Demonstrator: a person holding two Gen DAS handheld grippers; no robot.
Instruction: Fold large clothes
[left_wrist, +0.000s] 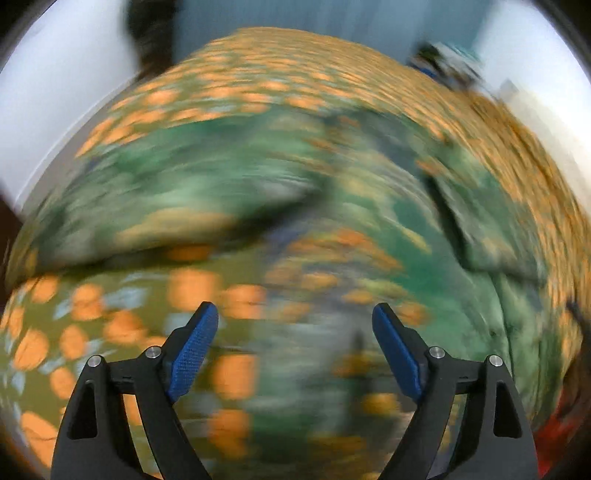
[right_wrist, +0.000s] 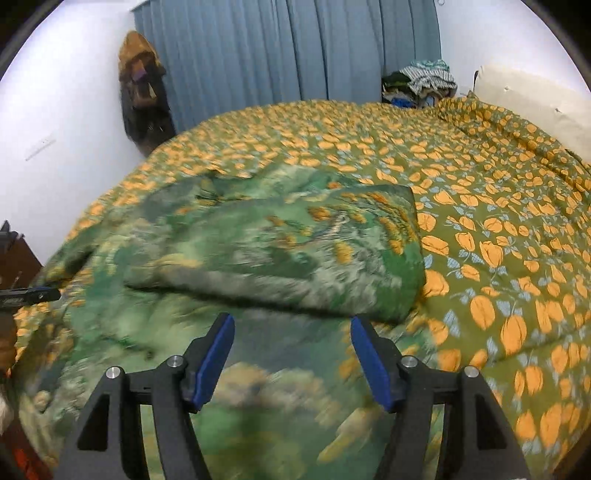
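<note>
A large green patterned garment lies on the bed, its far part folded over into a thick layer with a raised near edge. My right gripper is open and empty, just above the garment's near part, in front of that folded edge. In the left wrist view, which is heavily blurred, the garment spreads across the middle. My left gripper is open and empty above the garment's left edge, where it meets the bedspread. The tip of the left gripper shows at the far left of the right wrist view.
The bed is covered by an olive bedspread with orange flowers. A blue curtain hangs behind it. A pile of clothes and a white pillow sit at the far right. Dark clothing hangs on the left wall.
</note>
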